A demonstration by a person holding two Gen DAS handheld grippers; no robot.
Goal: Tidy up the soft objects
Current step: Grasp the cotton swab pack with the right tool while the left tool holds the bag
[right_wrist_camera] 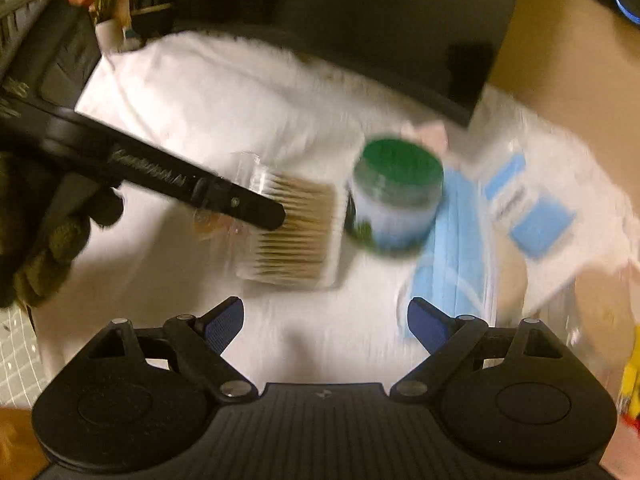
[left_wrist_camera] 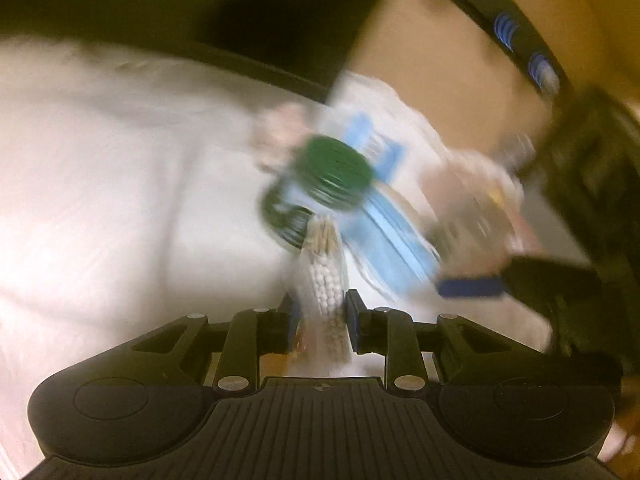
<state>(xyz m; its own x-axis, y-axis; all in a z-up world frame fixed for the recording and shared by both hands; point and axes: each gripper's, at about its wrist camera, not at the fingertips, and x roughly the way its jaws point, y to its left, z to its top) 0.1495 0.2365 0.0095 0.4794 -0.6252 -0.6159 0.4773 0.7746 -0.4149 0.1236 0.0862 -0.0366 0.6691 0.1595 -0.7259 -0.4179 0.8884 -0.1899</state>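
The left gripper has its two blue-padded jaws pinched in tight on a clear pack of cotton swabs, which stands up between them at the bottom centre of the left wrist view, the white tips showing in rows. From the right wrist view that same pack sits left of centre with the left gripper's black finger lying across its near edge, a gloved hand behind it at the left edge. The right gripper stands wide open at the bottom of its own view, blue pads spread well apart with nothing between them, over the white cloth. Just right of the swabs, touching or nearly so, is a green-lidded jar; the blur makes the contact hard to judge. Beside the jar to the lower right lies a stack of blue face masks, and further right a clear bag with blue and white packets. A dark box fills the upper centre, tan table to its right.
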